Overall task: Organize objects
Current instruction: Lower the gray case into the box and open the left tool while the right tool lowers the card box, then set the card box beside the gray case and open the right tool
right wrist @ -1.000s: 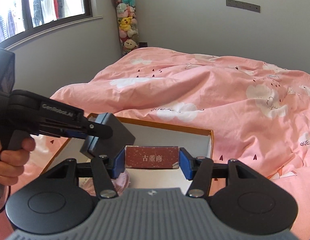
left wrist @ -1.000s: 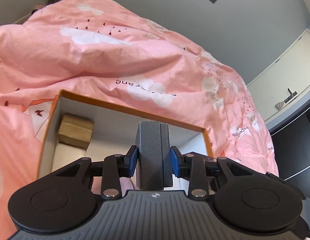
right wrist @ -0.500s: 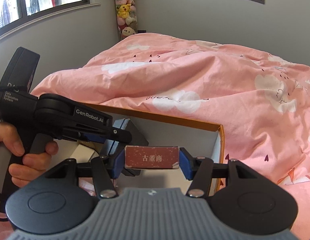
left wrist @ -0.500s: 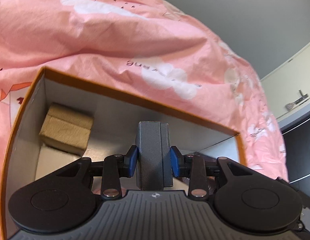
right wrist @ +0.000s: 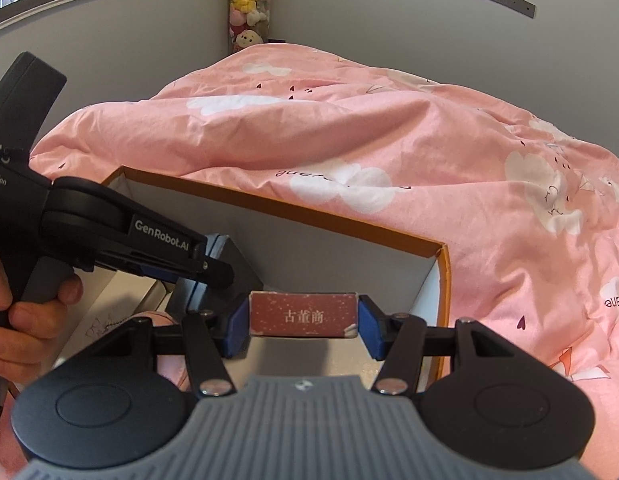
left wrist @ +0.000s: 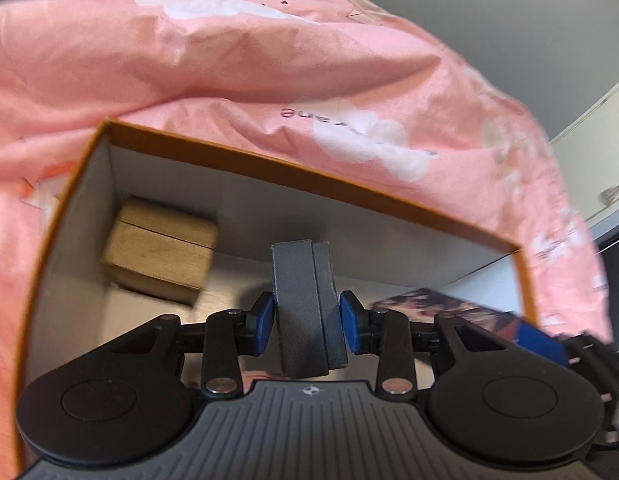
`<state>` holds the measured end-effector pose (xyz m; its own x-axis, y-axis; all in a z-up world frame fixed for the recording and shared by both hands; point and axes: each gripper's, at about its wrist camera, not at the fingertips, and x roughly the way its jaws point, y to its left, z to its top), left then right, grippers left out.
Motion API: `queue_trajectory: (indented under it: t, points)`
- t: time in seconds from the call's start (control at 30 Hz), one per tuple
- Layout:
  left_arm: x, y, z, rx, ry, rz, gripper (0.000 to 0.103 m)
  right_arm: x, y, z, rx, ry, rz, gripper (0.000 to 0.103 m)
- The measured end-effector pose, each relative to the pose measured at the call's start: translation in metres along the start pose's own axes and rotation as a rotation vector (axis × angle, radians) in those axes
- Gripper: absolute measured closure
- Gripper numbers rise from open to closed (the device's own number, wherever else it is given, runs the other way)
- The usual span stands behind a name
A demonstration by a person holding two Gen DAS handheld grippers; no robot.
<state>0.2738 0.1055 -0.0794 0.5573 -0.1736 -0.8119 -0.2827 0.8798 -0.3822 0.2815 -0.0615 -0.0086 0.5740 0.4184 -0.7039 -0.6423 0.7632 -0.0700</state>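
Note:
An orange-rimmed cardboard box (left wrist: 309, 176) lies open on a pink duvet. My left gripper (left wrist: 307, 324) is inside it around a dark grey box (left wrist: 305, 304) standing on edge. Its jaws are opening: the grey box leans between the blue pads with thin gaps on both sides. A tan wooden box (left wrist: 161, 252) sits in the far left corner. My right gripper (right wrist: 303, 320) is shut on a small red box (right wrist: 303, 316) with white characters, low over the cardboard box's (right wrist: 289, 208) right half. In the right wrist view the left gripper (right wrist: 213, 268) comes in from the left, held by a hand (right wrist: 25, 316).
The pink duvet (right wrist: 389, 140) bulges around the cardboard box on every side. A white flat box (right wrist: 121, 300) and something pink (right wrist: 149, 320) lie at the box's near left. Plush toys (right wrist: 249, 4) are stacked in the room's corner, and grey walls stand behind the bed.
Both grippers came down into the cardboard box. The left pads have parted slightly and the grey box now leans between them. The right grip on the red box is unchanged.

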Motion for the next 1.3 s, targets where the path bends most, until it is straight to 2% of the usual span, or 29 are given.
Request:
queue_trajectory:
  t: [0.1, 0.47, 0.57, 0.77, 0.83, 0.9, 1.03, 1.17, 1.3]
  points:
    - [-0.001, -0.005, -0.001, 0.056, -0.008, 0.061, 0.049, 0.0, 0.0, -0.001, -0.003, 0.004, -0.003, 0.045]
    - [-0.016, -0.001, 0.006, 0.108, -0.009, 0.102, 0.045, 0.006, 0.0, -0.005, 0.0, 0.032, 0.016, 0.045]
    - [-0.019, 0.0, 0.006, 0.137, 0.017, 0.102, 0.046, 0.009, 0.0, -0.004, 0.002, 0.044, 0.031, 0.045]
    - [-0.017, 0.015, 0.007, 0.068, 0.052, 0.076, 0.06, 0.022, -0.001, 0.005, 0.057, 0.044, 0.02, 0.045]
    - [-0.018, 0.018, 0.007, 0.064, 0.05, 0.081, 0.062, 0.029, -0.001, 0.01, 0.084, 0.043, 0.026, 0.045]
    - [-0.019, 0.018, 0.007, 0.09, 0.051, 0.099, 0.069, 0.036, 0.0, 0.014, 0.104, 0.047, 0.02, 0.045]
    - [-0.018, 0.017, 0.005, 0.12, 0.075, 0.103, 0.072, 0.05, 0.001, 0.014, 0.139, 0.091, 0.021, 0.045]
    - [-0.014, 0.016, 0.003, 0.134, 0.09, 0.112, 0.074, 0.049, 0.008, 0.009, 0.11, 0.113, 0.009, 0.044]
    - [-0.009, 0.017, 0.001, 0.137, 0.105, 0.113, 0.074, 0.051, 0.014, 0.004, 0.085, 0.188, 0.021, 0.044]
